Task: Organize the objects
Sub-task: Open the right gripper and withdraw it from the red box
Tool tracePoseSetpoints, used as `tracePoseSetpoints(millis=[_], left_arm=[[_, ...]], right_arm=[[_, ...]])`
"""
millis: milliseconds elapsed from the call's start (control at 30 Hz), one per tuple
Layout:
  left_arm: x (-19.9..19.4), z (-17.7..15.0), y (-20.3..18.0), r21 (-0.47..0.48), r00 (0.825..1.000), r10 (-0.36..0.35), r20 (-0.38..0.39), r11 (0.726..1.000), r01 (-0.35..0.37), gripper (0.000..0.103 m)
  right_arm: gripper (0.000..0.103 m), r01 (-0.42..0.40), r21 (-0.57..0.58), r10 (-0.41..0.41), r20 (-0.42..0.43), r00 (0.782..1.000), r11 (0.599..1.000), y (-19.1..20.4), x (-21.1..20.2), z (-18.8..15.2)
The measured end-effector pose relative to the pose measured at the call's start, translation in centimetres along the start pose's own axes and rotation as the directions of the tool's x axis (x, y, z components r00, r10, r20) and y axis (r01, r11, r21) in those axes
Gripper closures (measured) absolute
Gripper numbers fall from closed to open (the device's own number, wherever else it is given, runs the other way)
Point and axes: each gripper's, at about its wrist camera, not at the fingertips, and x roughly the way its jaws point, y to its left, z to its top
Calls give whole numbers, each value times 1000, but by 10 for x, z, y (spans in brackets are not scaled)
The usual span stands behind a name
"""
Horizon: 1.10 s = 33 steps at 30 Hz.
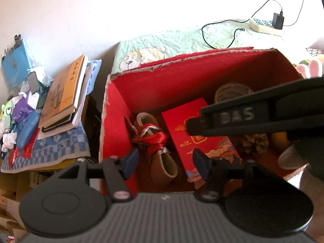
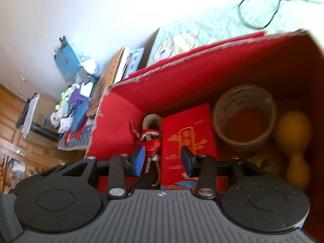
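Box (image 1: 202,77) of red-lined card stands open-topped on a pale green quilt (image 1: 182,40), its torn rim showing grey board. Inside, at the left, lies a tan roll (image 1: 162,162) bound with red ribbon (image 1: 156,139); just right of it a red envelope (image 1: 182,127) with gold print lies flat. A tape roll (image 2: 245,113) sits at the far right, with a yellow gourd-shaped object (image 2: 293,137) beside it and a pine cone (image 1: 256,141) nearer. Left gripper (image 1: 165,163) hangs above the near edge of the box, jaws parted wide, nothing between them. Right gripper (image 2: 163,162) hangs over the ribbon and envelope, jaws likewise apart and holding nothing; its black body crosses the left view at right. Left of the box, stacked books (image 1: 62,93) rest on a blue patterned cloth (image 1: 60,147). A power strip (image 1: 265,25) lies on the far quilt.
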Motion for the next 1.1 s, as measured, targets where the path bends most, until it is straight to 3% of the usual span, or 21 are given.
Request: tracePoseSetpoints(millis=[300,600,833,1100], left_arm=[[-26,-4,-4,2,998,-2,58,1000,2,33],[-47,-11,-4,-30,996,16,85,999,-14,27],[-66,-24,-8,-48,993,40,109,998,-34,17],[-87,-41,-21,-48,989,51,139,998,-44,7]], right_arm=[[60,103,5,-103,116,988,995,3,-38,-21],[59,237,-46,-217,258,941,971,19,-67,-44],[59,283,-56,-253,310,916,957,24,-82,-62],[56,293,-61,-255,346,903,954,29,-104,-85]])
